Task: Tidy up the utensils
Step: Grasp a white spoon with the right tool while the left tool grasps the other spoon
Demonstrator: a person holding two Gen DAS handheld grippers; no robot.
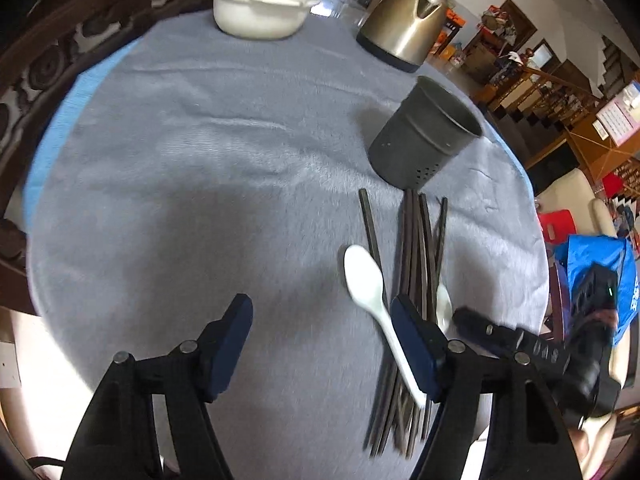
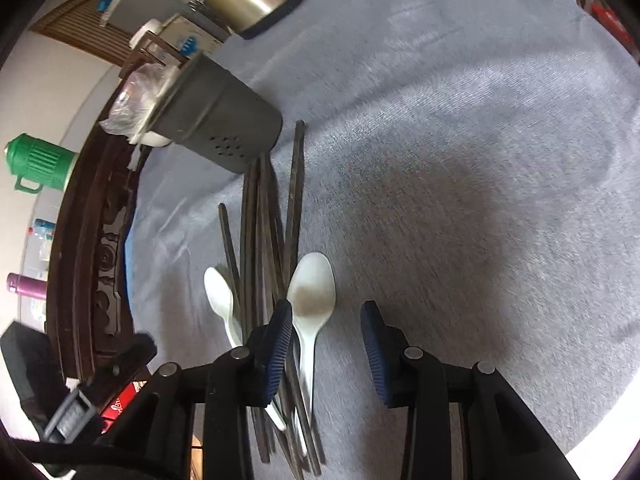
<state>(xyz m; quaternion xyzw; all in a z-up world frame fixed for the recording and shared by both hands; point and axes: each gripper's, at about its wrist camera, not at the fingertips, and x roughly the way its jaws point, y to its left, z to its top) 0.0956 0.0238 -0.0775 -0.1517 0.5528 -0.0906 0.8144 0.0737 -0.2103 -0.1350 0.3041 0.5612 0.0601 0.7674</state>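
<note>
Both claws hang over the grey cloth [image 1: 200, 140] on the desk, pointing down at the heap of utensils. The left claw [image 1: 320, 344] stands wide with nothing between its blue pads; its right pad sits just over the handle of a white spoon [image 1: 366, 280], though contact cannot be told. The right claw [image 2: 327, 344] is partly spread and grips nothing, with only the handle of the bigger white spoon [image 2: 311, 300] just inside its left pad. The dark chopsticks [image 2: 264, 240] lie in a loose bundle on the cloth, fanned out toward the grey holder [image 1: 424, 136], which stands upright and apart from the claws with its open mouth up and small holes near its base. A second, smaller white spoon [image 2: 219, 292] lies on the far side of the bundle. Beyond, a metal kettle [image 1: 404, 24] and a white bowl [image 1: 256, 12] sit at the far edge of the desk.
</note>
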